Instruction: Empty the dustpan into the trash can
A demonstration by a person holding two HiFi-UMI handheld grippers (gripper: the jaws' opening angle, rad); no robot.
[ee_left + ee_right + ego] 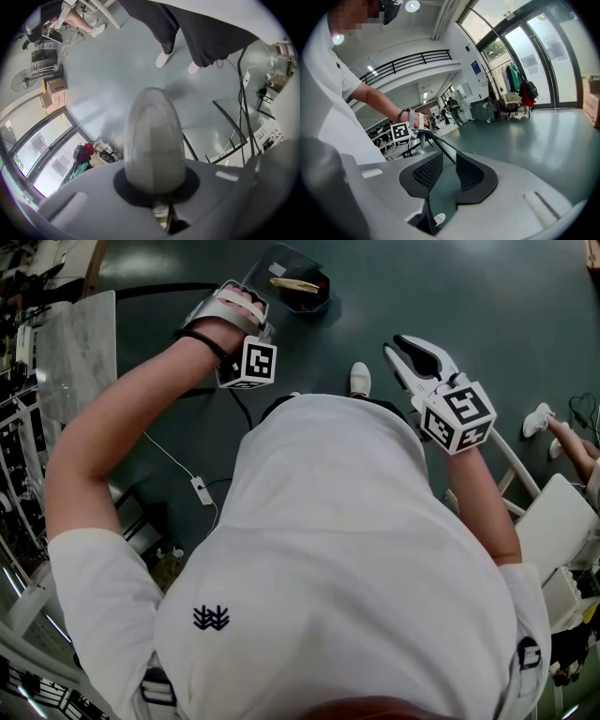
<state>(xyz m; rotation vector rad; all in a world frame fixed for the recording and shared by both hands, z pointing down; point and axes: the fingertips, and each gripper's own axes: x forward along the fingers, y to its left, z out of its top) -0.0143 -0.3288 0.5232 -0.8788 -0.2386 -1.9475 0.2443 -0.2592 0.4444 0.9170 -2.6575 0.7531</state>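
Left tongs (251, 307): closed on a pale rounded grip (152, 140). It fills the whole gap in the left gripper view, so I see no pad faces past it, only the dark rim round its base.
Dustpan (302, 289): dark, held up just beyond the left tongs, above the floor (487, 296) near the top of the head view. Where it joins the grip is hidden behind the hand and the tongs.
Contents: one yellowish scrap (293, 284) lies inside; anything finer is too small for me to make out.
Right tongs (417, 351): apart with nothing between them, held in the air well to the right of the dustpan and touching nothing.
Dark rod (440, 147): in the right gripper view it runs down from the left tongs and passes behind the right jaws — its lower end is hidden from me.
Shirt (328, 549): the person's white shirt blocks most of the lower head view. Of the feet I see only one white shoe (360, 379) past its edge.
Left gripper view, around the grip: floor and dark-trousered legs at the top — the grip blocks the middle.
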